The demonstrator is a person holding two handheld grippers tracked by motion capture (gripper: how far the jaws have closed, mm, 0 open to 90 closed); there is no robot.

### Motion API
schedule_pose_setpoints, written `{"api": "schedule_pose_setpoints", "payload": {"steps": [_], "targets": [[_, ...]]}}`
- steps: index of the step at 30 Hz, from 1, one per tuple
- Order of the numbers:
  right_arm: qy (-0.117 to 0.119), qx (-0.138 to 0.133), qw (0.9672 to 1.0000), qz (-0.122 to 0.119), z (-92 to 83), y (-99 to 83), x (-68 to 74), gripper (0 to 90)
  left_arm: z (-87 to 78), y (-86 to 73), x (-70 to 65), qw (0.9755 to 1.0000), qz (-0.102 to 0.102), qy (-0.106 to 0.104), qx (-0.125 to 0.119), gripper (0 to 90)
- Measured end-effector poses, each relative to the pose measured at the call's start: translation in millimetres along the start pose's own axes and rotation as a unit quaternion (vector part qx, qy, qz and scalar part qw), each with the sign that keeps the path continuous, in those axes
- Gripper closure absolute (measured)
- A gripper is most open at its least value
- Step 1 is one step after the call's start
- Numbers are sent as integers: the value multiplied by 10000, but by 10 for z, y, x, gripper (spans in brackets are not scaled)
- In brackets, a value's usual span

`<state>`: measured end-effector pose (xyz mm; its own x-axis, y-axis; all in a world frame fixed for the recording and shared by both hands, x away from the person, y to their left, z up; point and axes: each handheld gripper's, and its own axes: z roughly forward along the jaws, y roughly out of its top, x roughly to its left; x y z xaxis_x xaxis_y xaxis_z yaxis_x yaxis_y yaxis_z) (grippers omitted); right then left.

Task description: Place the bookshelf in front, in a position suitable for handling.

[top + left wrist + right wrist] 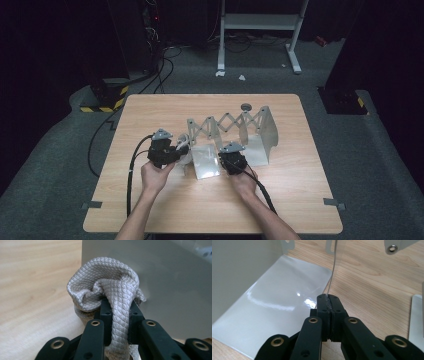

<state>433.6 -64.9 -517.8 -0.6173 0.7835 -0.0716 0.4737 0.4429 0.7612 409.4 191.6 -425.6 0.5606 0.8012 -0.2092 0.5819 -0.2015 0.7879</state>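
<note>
Silvery quilted fabric bundle (105, 290) is clamped in the left tongs (119, 305); keep the right tongs (329, 298), closed on the grey expanding metal rack's (227, 122) thin plate edge, steady while lifting.

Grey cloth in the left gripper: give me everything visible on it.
The cloth is pale silvery grey with a quilted diamond weave and a slight sheen, soft and crumpled into a bunched loop. One fold runs down between the jaws of the left gripper, which are shut on it; more fabric bulges above and to the side of the jaws. Behind it stands a grey metal panel; whether they touch is unclear. In the high view it shows as a small pale bundle beside the extendable rack's left end plate.
</note>
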Motion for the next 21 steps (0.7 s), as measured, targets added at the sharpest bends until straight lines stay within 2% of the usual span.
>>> {"api": "schedule_pose_setpoints", "payload": {"steps": [3,5,8,11,14,19,21], "targets": [[45,-35,10000,13,-1,1,15,865,-130,137,-9,9997,4,-61,-240,792],[125,-55,9999,33,0,-6,24,816,-218,254,-20,9992,17,-76,-394,791],[178,7,9998,21,3,-23,71,773,-276,427,-15,9989,77,-22,-463,790],[314,-9,9995,30,9,-53,86,719,-223,561,50,9991,30,13,-431,788],[549,96,9984,30,-2,-76,113,678,-137,584,112,9993,-76,-1,-359,788],[669,95,9977,-87,-31,-99,188,655,-58,469,157,9994,-240,-18,-241,787],[682,117,9974,-192,-36,-100,213,645,-18,397,163,9996,-265,-6,-108,787]]}}
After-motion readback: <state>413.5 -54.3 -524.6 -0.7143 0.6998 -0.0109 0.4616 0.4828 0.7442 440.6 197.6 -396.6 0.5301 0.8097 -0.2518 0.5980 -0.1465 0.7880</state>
